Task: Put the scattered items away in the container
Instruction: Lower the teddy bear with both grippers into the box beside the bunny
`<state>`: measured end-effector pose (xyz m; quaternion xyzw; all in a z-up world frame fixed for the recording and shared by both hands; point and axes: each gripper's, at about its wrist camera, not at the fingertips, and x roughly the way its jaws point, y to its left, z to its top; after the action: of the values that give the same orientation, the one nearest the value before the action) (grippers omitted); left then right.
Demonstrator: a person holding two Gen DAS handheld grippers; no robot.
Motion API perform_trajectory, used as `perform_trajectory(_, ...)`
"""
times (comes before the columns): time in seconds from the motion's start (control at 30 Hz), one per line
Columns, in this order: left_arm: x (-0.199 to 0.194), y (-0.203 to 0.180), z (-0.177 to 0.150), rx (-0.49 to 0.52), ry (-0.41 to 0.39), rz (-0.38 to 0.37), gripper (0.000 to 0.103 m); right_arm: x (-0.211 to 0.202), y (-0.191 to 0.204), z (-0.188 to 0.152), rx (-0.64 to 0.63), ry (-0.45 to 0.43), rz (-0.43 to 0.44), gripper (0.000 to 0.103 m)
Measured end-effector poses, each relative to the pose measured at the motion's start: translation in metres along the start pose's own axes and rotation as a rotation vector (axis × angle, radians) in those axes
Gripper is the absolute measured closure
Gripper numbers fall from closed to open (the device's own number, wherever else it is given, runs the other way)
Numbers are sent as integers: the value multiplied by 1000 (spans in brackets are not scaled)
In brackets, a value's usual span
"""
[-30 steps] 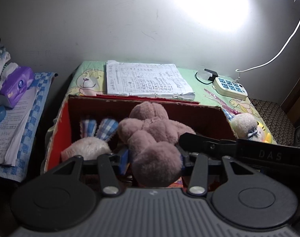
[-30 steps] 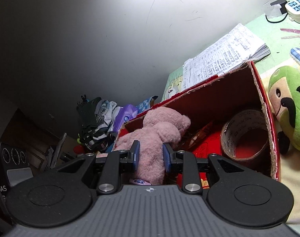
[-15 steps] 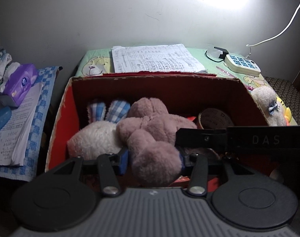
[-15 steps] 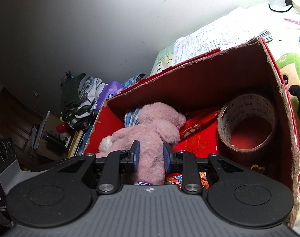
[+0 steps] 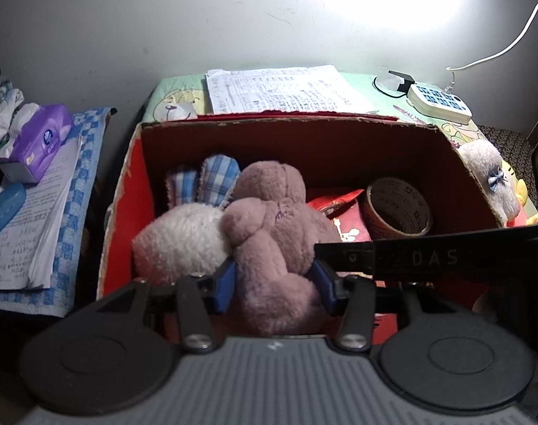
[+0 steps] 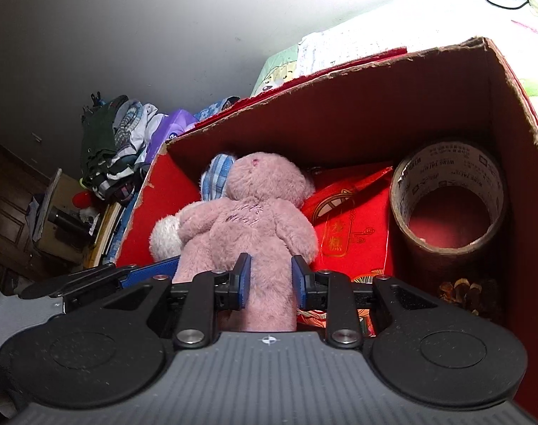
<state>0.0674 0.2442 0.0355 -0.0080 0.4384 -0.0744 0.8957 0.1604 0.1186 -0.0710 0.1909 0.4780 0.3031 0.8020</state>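
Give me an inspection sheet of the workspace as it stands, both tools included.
Surface: table under a green cartoon-print cover.
Job's things: red cardboard box holds a pink teddy bear, a white plush with plaid ears, a tape roll and red packets. A grey plush with a bow lies outside the box's right wall.
Clutter: stack of papers behind the box; purple tissue pack on papers at left.
Grippers: left tool and right tool each closed on the bear.
Cables: white cord running to a power strip.
Surroundings: plain wall, glare; clothes pile at left.
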Motion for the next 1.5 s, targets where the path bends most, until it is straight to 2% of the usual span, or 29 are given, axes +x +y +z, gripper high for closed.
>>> perform_trajectory(0.33,-18,-9,2,36,-56,71,49,-15,0,0,14,-15,24,72)
perform_trajectory(0.47,-22,-7,4,26,-69,78,49,-21,-3,4,16,-59,-13,73)
perform_trajectory(0.63,-7,-11,3,33,-26,133,49,-11,-7,9,27,-30,-101,76)
perform_trajectory(0.83,-2,-11,3,30,-6,155,47,3,-8,8,23,30,-131,76)
perform_trajectory(0.9,0,-12,4,26,2,165,46,5,-5,9,7,34,-132,78)
perform_trajectory(1.13,5,-21,6,40,15,176,33,11,1,10,-47,41,-138,82)
perform_trajectory(1.5,11,-25,7,48,21,191,32,11,-6,6,-15,35,-115,84)
